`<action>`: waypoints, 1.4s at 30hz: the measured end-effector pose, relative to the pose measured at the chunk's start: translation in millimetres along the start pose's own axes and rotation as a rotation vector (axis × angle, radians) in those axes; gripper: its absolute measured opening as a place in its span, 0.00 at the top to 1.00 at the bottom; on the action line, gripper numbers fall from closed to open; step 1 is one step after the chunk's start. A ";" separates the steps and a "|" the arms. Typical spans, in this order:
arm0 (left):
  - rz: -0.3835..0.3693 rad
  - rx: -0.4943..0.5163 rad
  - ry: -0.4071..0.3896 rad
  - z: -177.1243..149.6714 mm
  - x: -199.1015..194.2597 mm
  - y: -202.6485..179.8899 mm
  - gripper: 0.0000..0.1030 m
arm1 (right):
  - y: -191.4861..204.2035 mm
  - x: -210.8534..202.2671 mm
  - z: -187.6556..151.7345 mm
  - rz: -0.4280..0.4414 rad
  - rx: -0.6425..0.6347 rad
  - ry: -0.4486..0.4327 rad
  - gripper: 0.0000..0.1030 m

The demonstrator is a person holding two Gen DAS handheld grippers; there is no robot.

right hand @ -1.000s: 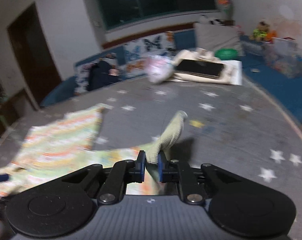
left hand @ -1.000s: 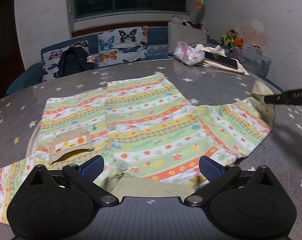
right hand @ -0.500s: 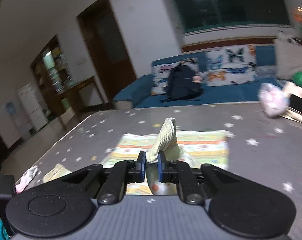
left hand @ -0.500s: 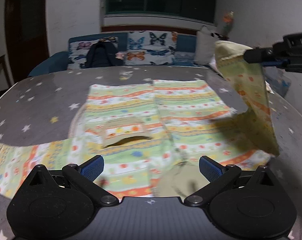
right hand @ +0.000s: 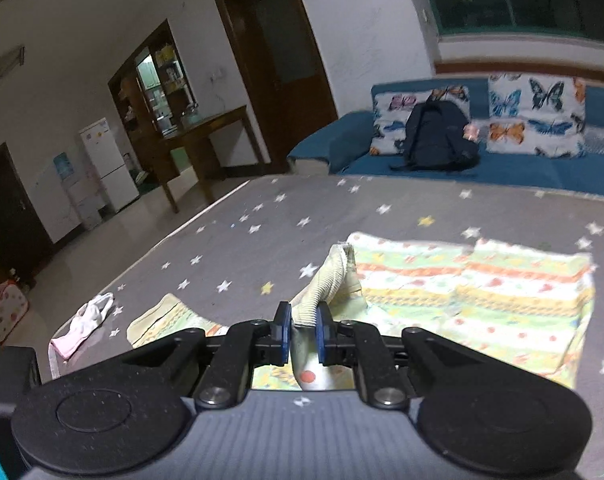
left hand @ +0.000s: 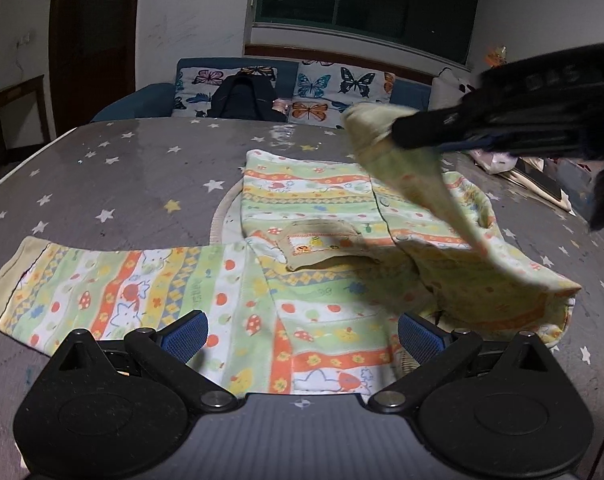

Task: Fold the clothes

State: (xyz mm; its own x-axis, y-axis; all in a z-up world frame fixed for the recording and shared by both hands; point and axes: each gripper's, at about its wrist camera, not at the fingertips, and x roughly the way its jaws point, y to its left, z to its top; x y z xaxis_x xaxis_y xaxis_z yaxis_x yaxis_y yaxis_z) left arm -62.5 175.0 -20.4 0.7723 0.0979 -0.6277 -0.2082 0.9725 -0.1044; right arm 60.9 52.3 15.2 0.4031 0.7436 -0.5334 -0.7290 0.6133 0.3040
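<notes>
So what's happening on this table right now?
A person with a handheld gripper in each hand is folding a striped, fruit-print child's shirt on a star-patterned table. The right gripper is shut on the cuff of one sleeve, holding it lifted over the shirt's body, apparently to fold it inward. The left gripper is open near the shirt's edge, holding nothing. The other sleeve lies flat, spread out.

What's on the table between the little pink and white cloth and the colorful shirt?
Only bare starry tablecloth lies between the pink and white cloth and the shirt's sleeve, as the right wrist view shows.
</notes>
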 end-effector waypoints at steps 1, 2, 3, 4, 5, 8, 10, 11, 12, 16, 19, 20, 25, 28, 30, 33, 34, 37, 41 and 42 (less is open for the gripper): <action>0.001 -0.003 0.001 -0.5 -0.2 1.1 0.00 | 0.6 2.2 -1.5 0.006 0.004 0.006 0.82; 0.002 -0.006 0.002 -1.0 -0.5 2.2 0.00 | 0.5 2.8 -2.1 0.012 0.006 0.010 0.80; 0.003 -0.009 0.003 -1.4 -0.7 3.3 0.00 | 0.4 3.3 -2.8 0.017 0.008 0.015 0.80; 0.004 -0.010 0.003 -1.4 -1.0 4.1 0.00 | 0.4 2.2 -3.1 0.017 0.003 0.017 0.80; 0.005 -0.010 0.003 -1.2 -1.3 4.8 0.00 | 0.7 -1.2 -2.8 0.010 -0.013 0.018 0.80; 0.007 -0.014 -0.001 0.1 -1.1 5.8 0.00 | -4.9 -11.8 -1.0 -0.014 -0.041 0.020 0.80; 0.003 -0.015 -0.008 2.0 -2.1 4.6 0.00 | -16.9 -21.7 -1.4 -0.053 -0.055 0.033 0.80; 0.000 -0.016 -0.012 3.0 -2.6 4.0 0.01 | -23.0 -24.5 -2.4 -0.070 -0.058 0.042 0.80; -0.002 -0.013 -0.016 4.1 -1.7 2.9 0.02 | -30.5 -29.7 -6.3 -0.092 -0.058 0.055 0.80; -0.031 0.004 -0.023 9.6 3.8 -6.1 0.08 | -61.3 -46.8 -30.2 -0.180 -0.045 0.128 0.80; -0.064 0.012 -0.020 13.3 7.3 -15.6 0.11 | -77.0 -52.4 -50.1 -0.208 -0.026 0.170 0.80; -0.075 0.018 -0.020 14.8 9.1 -19.5 0.12 | -80.9 -53.4 -57.2 -0.212 -0.020 0.182 0.80; -0.101 0.077 -0.026 17.3 13.7 -40.1 0.14 | -96.0 -59.0 -86.6 -0.228 -0.006 0.219 0.79; -0.104 0.095 -0.021 17.9 19.0 -46.9 0.14 | -97.3 -63.7 -90.7 -0.233 -0.025 0.217 0.80; -0.104 0.092 -0.015 17.8 22.1 -48.5 0.14 | -95.2 -66.3 -84.1 -0.244 -0.049 0.207 0.80; -0.107 0.085 -0.008 17.3 25.1 -50.0 0.14 | -93.2 -67.0 -70.1 -0.255 -0.073 0.169 0.80; -0.109 0.082 -0.006 17.1 25.6 -50.3 0.14 | -93.7 -64.7 -65.8 -0.263 -0.078 0.157 0.78; -0.099 0.083 -0.012 16.3 24.0 -50.2 0.13 | -96.4 -50.7 -53.2 -0.313 -0.104 0.135 0.67; -0.088 0.073 -0.024 17.4 20.5 -40.8 0.13 | -98.9 -30.2 -43.6 -0.344 -0.140 0.136 0.66; -0.082 0.069 -0.027 17.9 20.1 -37.4 0.13 | -99.2 -26.0 -41.4 -0.335 -0.153 0.145 0.66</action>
State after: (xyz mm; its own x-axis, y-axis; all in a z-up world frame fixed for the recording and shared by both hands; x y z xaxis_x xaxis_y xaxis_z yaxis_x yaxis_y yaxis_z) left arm -28.4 144.4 -15.3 0.8011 0.0219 -0.5981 -0.1020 0.9897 -0.1005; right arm 99.8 -38.9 -33.8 0.5584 0.4573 -0.6921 -0.6492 0.7603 -0.0213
